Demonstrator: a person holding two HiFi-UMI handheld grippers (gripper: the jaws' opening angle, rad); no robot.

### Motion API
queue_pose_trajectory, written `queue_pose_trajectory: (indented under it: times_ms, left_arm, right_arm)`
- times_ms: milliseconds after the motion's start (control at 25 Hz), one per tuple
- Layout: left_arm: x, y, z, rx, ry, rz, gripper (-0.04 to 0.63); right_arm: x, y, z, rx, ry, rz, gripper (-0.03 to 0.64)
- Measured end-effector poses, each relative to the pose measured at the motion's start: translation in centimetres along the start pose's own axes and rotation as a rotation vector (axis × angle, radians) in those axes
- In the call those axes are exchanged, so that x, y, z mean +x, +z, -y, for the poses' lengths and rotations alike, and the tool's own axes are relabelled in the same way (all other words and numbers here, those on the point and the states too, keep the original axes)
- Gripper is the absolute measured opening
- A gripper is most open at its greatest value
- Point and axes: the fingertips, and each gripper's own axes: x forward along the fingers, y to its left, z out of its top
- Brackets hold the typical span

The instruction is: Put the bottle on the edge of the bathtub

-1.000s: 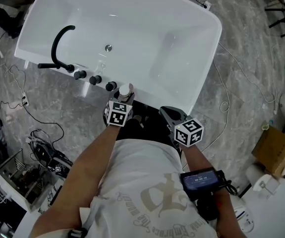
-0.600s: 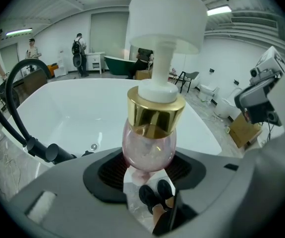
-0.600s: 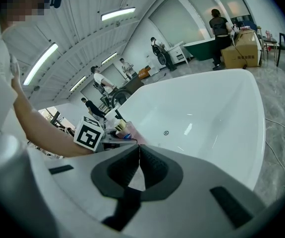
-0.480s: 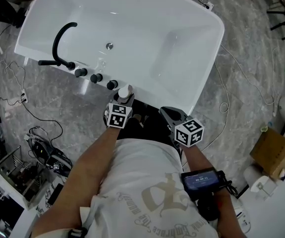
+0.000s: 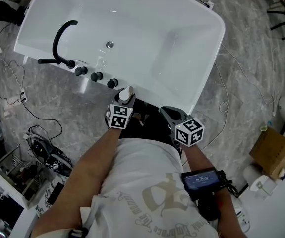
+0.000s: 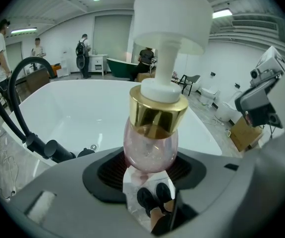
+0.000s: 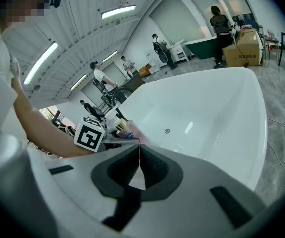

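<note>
Although a moment passes between the earlier head views and this one, almost nothing changes: the left gripper (image 5: 124,102) keeps nearly the same place, and its jaws stay pinched wide around the pink belly of the bottle (image 6: 150,145), under the gold collar (image 6: 158,114) and the white pump head (image 6: 171,16). For the task this probably means a pause just before the setting down; the bottle is carried upright and not yet released. Whether its bottom already touches the rim, no view shows. The right gripper (image 7: 139,157) waits beside the left one, its jaws pressed together with nothing between them

Ahead of the left claw lies the white bathtub (image 5: 147,33), its near rim just in front of the fingertips. A little to the left of the claw, three black knobs (image 5: 97,76) sit on this rim, and farther left the black faucet (image 5: 63,38) bends over the basin. Under both claws is grey marbled floor (image 5: 83,118), with cables (image 5: 18,103) well to the left and a cardboard box (image 5: 273,150) well to the right. Far beyond the tub, several persons stand in a bright hall
</note>
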Motion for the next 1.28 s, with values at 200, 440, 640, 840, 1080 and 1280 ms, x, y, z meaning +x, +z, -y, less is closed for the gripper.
queue_pose_trajectory:
  times_ms: [200, 440, 640, 840, 1080, 1280]
  left_arm:
    - [0.0, -0.5, 0.3, 0.007, -0.019, 0.0, 0.232]
    - [0.5, -0.9, 1.0, 0.008, -0.026, -0.021, 0.238]
    - [0.7, -0.9, 1.1, 0.018, -0.026, -0.032, 0.239]
    - [0.5, -0.5, 1.0, 0.023, -0.024, -0.027, 0.256]
    - [0.0, -0.5, 1.1, 0.031, -0.038, -0.019, 0.272]
    - [-0.9, -0.4, 0.1, 0.064, -0.05, 0.004, 0.272]
  right_arm:
    - [0.4, -0.3, -0.4, -0.005, 0.002, -0.006, 0.006]
    - [0.3, -0.4, -0.6, -0.011, 0.002, -0.005, 0.006]
    - [0.2, -1.0, -0.6, -0.011, -0.003, -0.009, 0.006]
    - [0.2, -1.3, -1.1, -0.013, -0.005, -0.011, 0.006]
    - [0.1, -1.7, -1.6, -0.016, -0.015, -0.015, 0.006]
    - [1.4, -1.8, -2.3, -0.028, -0.018, -0.021, 0.006]
